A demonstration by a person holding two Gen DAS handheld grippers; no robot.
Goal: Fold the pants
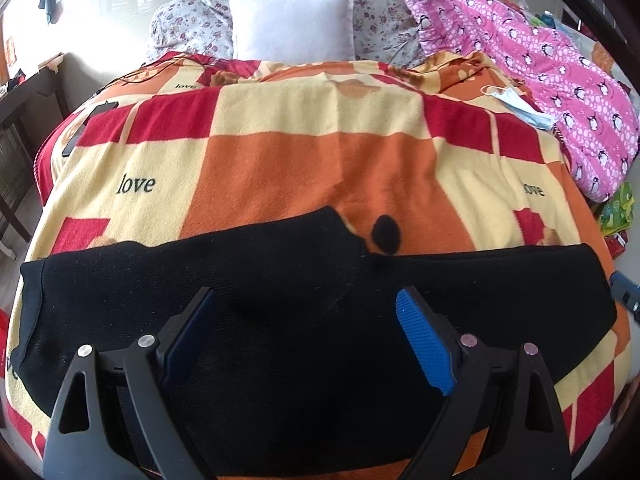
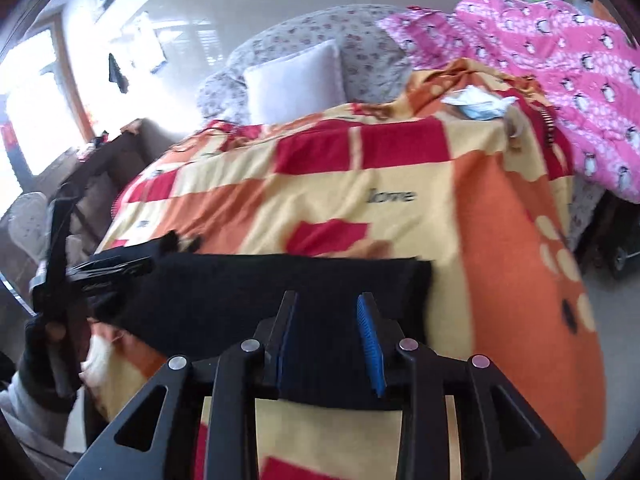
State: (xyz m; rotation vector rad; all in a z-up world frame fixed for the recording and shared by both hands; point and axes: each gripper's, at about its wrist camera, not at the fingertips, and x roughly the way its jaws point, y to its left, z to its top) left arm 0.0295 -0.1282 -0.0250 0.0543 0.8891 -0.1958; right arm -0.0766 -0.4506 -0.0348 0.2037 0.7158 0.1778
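Bed (image 1: 280, 152): checked blanket (image 1: 312, 168) in red, orange and cream covers it; white pillow (image 1: 292, 26) at the head, pink quilt (image 1: 560, 80) heaped along the right side.

Pants (image 1: 280, 320): black, lying flat on the blanket at the near edge of the bed. Long axis runs side to side across the bed, parallel to that near edge; one end reaches the bed's left side, the other its right.

Your left gripper (image 1: 306, 334): angled down over the middle of the pants, jaws wide apart, nothing between the pads.

Your right gripper (image 2: 328, 332): tilted down over the pants' right end, jaws partly apart, pads clear of the cloth.

Face mask (image 1: 520, 106): pale blue, beside the quilt.
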